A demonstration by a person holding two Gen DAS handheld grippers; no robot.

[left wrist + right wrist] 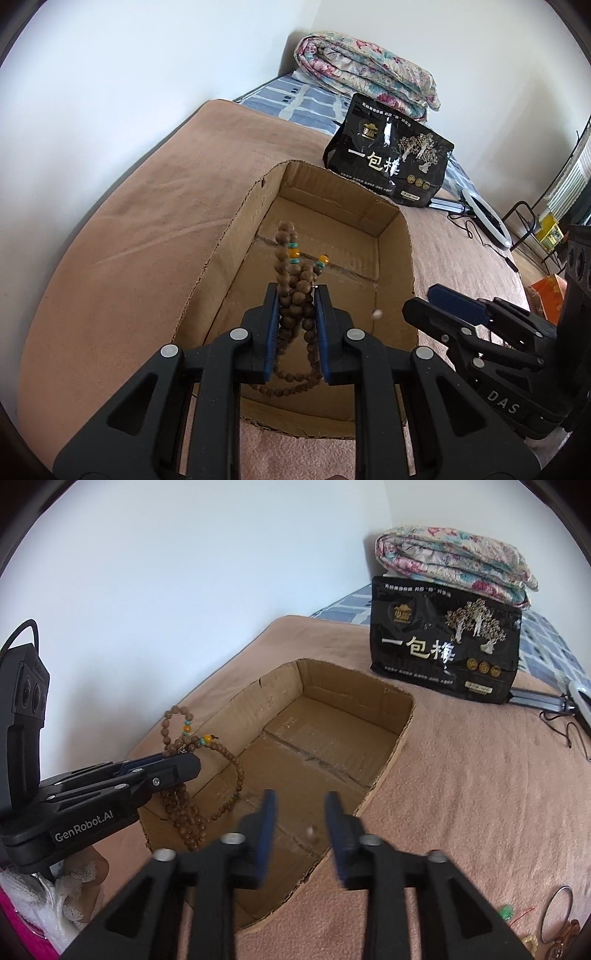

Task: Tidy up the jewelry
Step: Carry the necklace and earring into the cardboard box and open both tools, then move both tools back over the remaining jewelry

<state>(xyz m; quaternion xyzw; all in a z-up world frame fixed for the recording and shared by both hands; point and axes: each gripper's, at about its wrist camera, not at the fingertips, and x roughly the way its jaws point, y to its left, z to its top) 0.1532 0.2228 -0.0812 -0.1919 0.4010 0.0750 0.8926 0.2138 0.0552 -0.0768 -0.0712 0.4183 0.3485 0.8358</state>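
Observation:
An open cardboard box (397, 236) (404, 720) lies on a pink-brown blanket. My left gripper (295, 291) (184, 760) is shut on a long wooden bead necklace (293, 271) (184, 812) with orange and turquoise beads. Its loops hang down into the box at the near left side. My right gripper (301, 801) (424, 299) stands open over the box's near right edge, with nothing pressed between its blue pads. A small pale, blurred piece (312, 830) (377, 314) shows just below its jaws against the box floor.
A black printed bag (443, 646) stands behind the box, with a folded floral quilt (454, 557) behind it. A ring light (487, 218) and cables lie at the right. A bangle (556, 912) and small trinkets lie at the near right. A lace-cuffed hand (81, 878) holds the left gripper.

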